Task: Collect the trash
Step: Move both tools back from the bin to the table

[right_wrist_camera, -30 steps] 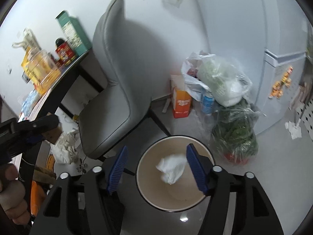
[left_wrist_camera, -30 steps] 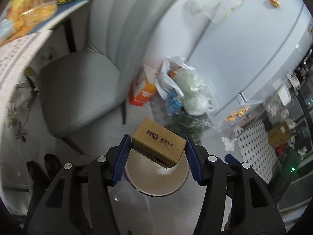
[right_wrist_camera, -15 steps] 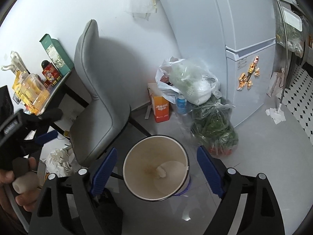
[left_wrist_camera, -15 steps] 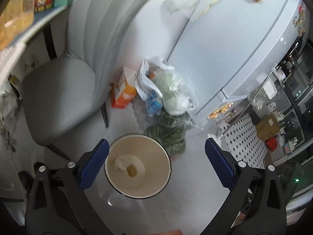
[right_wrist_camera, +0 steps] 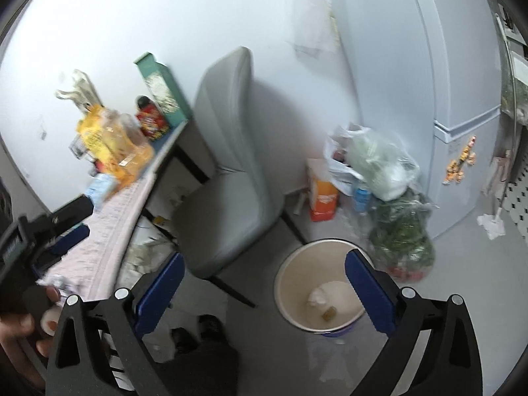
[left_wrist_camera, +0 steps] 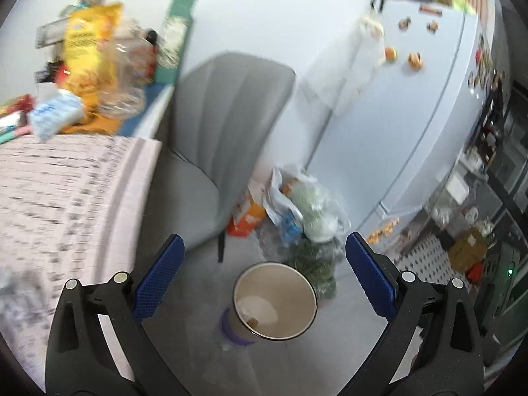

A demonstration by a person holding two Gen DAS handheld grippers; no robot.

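Observation:
A round beige trash bin (left_wrist_camera: 298, 283) stands on the grey floor; it also shows in the right wrist view (right_wrist_camera: 290, 283). In it lie a white crumpled tissue (right_wrist_camera: 325, 293) and a small brown cardboard box (right_wrist_camera: 330, 312). The box also shows in the left wrist view (left_wrist_camera: 253, 322). My left gripper (left_wrist_camera: 264, 277) is open and empty, high above the bin. My right gripper (right_wrist_camera: 264, 290) is open and empty, above the floor beside the bin. The left gripper's body (right_wrist_camera: 33, 241) shows at the left edge of the right wrist view.
A grey chair (right_wrist_camera: 231, 178) stands left of the bin, by a table (left_wrist_camera: 66, 198) with a patterned cloth and snack packs (left_wrist_camera: 89, 52). Plastic bags (right_wrist_camera: 379, 165), an orange carton (right_wrist_camera: 321, 194) and a fridge (left_wrist_camera: 412, 115) are behind the bin.
My left gripper opened and dropped the cardboard box into the bin, and my right gripper dropped the white tissue there. Both grippers then rose away from the bin.

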